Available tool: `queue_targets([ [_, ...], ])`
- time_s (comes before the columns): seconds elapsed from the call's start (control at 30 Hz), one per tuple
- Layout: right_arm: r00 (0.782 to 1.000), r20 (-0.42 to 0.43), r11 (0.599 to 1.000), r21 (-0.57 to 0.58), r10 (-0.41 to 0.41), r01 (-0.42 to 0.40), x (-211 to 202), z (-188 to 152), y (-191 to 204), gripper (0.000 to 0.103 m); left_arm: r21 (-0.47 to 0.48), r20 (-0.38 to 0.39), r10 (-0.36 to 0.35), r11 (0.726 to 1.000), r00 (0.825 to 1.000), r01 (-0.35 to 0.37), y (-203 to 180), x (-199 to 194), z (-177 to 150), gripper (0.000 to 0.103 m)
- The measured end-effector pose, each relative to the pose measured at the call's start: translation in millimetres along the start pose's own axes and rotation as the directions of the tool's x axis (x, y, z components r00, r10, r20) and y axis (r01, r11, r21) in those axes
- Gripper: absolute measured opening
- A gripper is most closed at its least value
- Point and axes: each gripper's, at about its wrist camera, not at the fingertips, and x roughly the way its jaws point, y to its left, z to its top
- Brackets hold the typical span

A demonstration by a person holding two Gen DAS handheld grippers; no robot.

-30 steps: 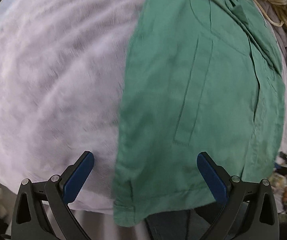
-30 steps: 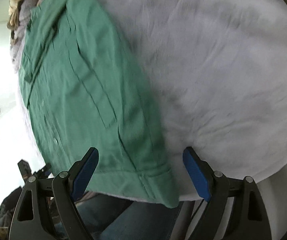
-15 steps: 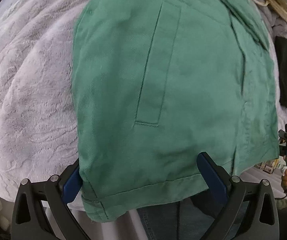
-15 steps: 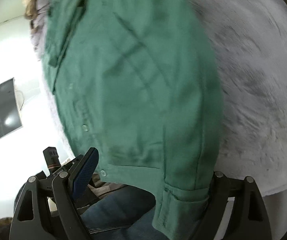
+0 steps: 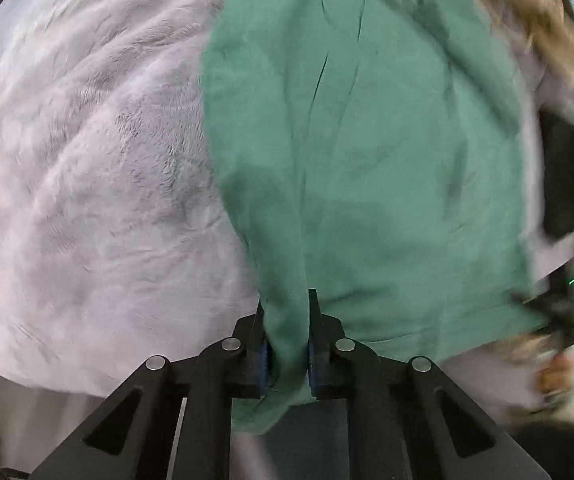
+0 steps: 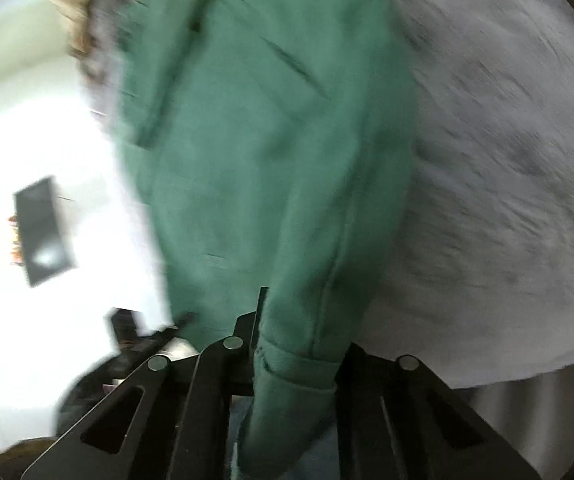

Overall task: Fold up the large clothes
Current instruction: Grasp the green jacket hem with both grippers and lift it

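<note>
A green shirt (image 5: 387, 140) lies flat on a pale lilac fluffy blanket (image 5: 87, 180). My left gripper (image 5: 287, 336) is at its near hem, by the left corner. Its jaws are closing, and a bunched fold of green cloth is pinched between the blue pads. The right wrist view is blurred and shows the same shirt (image 6: 267, 140) on the blanket (image 6: 507, 200). My right gripper (image 6: 299, 344) is at the near hem by the other corner. Its jaws are closing on the folded hem, and cloth hangs over its right finger.
A tan cloth (image 5: 535, 20) and a black item (image 5: 563, 176) lie beyond the shirt's right side. A hand (image 5: 555, 368) shows at lower right. A dark screen (image 6: 43, 232) hangs on the white wall at left. The blanket's near edge runs just under both grippers.
Both grippers have gone from wide open around the near hem to closed on it. The hem now bunches between the pads and both views have tilted upward.
</note>
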Motion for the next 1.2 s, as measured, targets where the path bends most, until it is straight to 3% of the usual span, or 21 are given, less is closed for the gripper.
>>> queue_targets([
  [0.1,0.985,0.059,0.987,-0.017,0.162,-0.161,-17,8,22,0.01,-0.058,0.052,-0.163,0.984,0.985,0.166,2,-30,13,0.011],
  [0.17,0.967,0.095,0.971,-0.041,0.237,-0.235,-25,20,41,0.01,-0.063,0.112,-0.242,0.966,0.964,0.25,-4,-53,29,0.011],
  [0.3,0.939,0.127,0.946,-0.107,0.319,-0.307,-33,51,84,0.01,-0.039,0.234,-0.33,0.937,0.915,0.348,-24,-89,67,0.011],
  [0.4,0.928,0.143,0.933,-0.164,0.343,-0.32,-37,86,121,0.01,0.003,0.287,-0.361,0.927,0.887,0.376,-48,-99,100,0.011],
  [0.5,0.919,0.172,0.927,-0.194,0.354,-0.321,-46,133,150,0.01,0.036,0.35,-0.36,0.928,0.865,0.372,-69,-108,144,0.011],
  [0.67,0.933,0.232,0.955,-0.178,0.276,-0.238,-36,222,177,0.01,0.033,0.447,-0.326,0.936,0.833,0.349,-79,-111,220,0.011],
  [0.87,0.956,0.261,0.991,-0.053,0.132,-0.122,12,326,150,0.012,-0.03,0.491,-0.22,0.963,0.843,0.269,-75,-74,307,0.011],
  [0.93,0.961,0.264,0.997,-0.037,0.077,-0.07,33,342,143,0.014,-0.045,0.508,-0.169,0.974,0.844,0.222,-76,-63,323,0.011],
  [1.1,0.96,0.26,0.994,-0.038,0.107,-0.1,49,352,134,0.015,-0.031,0.548,-0.04,0.997,0.836,0.068,-80,-52,335,0.012],
  [1.13,0.96,0.256,0.994,-0.052,0.109,-0.099,46,350,135,0.016,-0.025,0.556,-0.007,0.999,0.831,0.025,-81,-54,331,0.015],
  [1.17,0.962,0.25,0.993,-0.07,0.107,-0.092,42,348,137,0.016,-0.021,0.567,0.026,1.0,0.823,-0.017,-82,-58,327,0.037],
  [1.2,0.965,0.242,0.993,-0.086,0.1,-0.082,40,349,144,0.02,-0.024,0.589,0.077,0.997,0.804,-0.078,-84,-64,322,0.08],
])
